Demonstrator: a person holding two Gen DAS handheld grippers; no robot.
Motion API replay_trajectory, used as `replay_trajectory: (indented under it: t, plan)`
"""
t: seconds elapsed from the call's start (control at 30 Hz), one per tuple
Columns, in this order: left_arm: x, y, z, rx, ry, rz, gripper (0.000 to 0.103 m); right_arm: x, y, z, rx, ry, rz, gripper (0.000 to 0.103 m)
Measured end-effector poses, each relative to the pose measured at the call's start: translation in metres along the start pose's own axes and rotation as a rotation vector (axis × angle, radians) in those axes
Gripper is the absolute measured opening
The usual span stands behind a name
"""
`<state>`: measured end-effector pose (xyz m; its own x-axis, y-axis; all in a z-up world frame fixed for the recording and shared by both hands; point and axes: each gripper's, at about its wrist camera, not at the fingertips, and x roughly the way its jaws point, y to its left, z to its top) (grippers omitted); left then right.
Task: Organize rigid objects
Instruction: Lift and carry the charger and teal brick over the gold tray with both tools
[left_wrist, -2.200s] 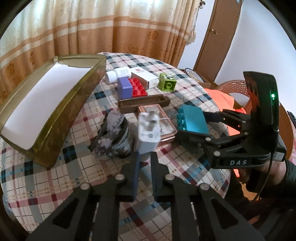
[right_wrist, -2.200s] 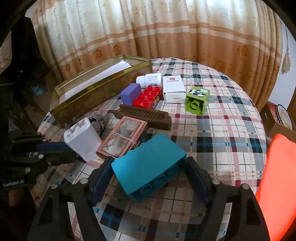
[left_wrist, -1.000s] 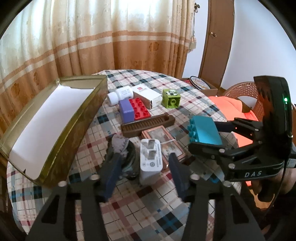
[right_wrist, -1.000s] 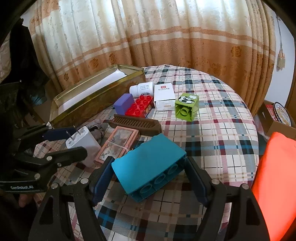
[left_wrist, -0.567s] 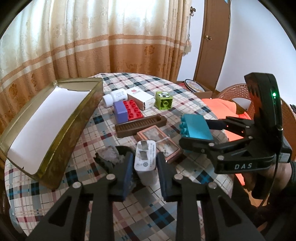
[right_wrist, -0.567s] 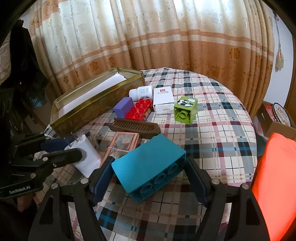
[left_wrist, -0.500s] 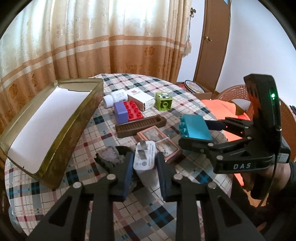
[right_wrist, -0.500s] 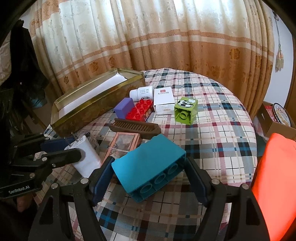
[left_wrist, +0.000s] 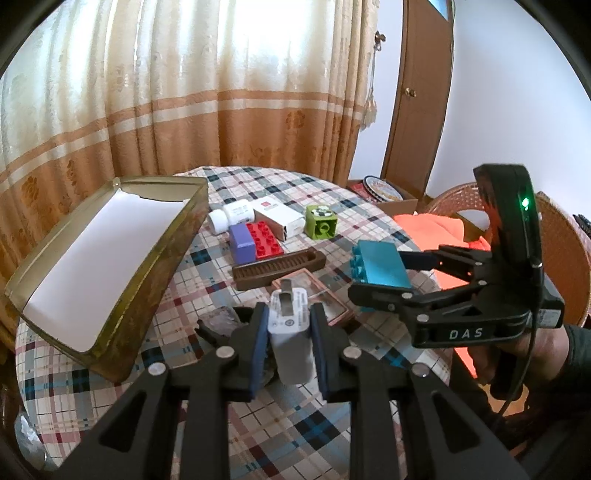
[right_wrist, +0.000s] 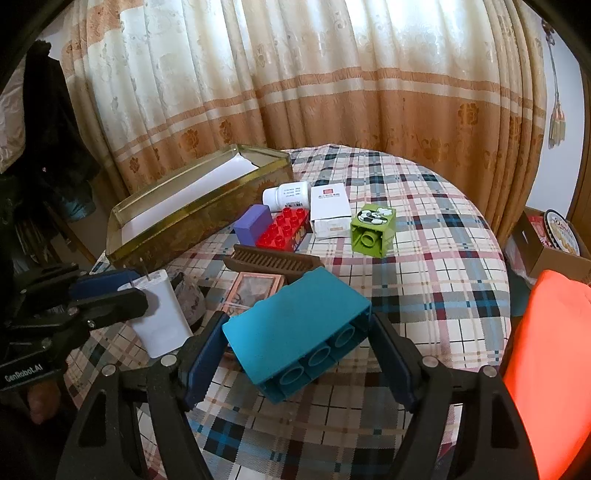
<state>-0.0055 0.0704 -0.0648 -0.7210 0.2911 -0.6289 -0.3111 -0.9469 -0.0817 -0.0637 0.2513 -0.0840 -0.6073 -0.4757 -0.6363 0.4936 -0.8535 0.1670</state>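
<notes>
The left gripper (left_wrist: 289, 345) had just closed, its blue pads pinching a white charger (left_wrist: 290, 334) by the sides, prongs pointing away, raised above the plaid table (left_wrist: 295, 424). The right gripper (right_wrist: 297, 350) clamped a teal brick (right_wrist: 291, 328) by its ends, off the cloth. Below lay a pink framed box (right_wrist: 255, 288) and a brown comb (left_wrist: 279, 267). Farther off sat a purple block (left_wrist: 241, 243) touching a red brick (left_wrist: 265, 240), a white bottle (left_wrist: 231, 216), a white carton (left_wrist: 282, 218) and a green cube (left_wrist: 320, 223). The open gold tin (left_wrist: 159, 258) stood at the left.
</notes>
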Motion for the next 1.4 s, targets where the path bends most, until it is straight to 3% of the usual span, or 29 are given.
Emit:
replay_trajectory:
  t: [0.5,1.4]
  plan:
    - [-0.008,0.004,0.001,-0.014,-0.036,0.023,0.021,-0.003,0.003,0.001,-0.001,-0.02,0.007,0.078]
    - [-0.03,0.031,0.01,-0.042,-0.131,0.149,0.021,-0.008,0.028,0.017,-0.035,-0.098,0.059,0.078]
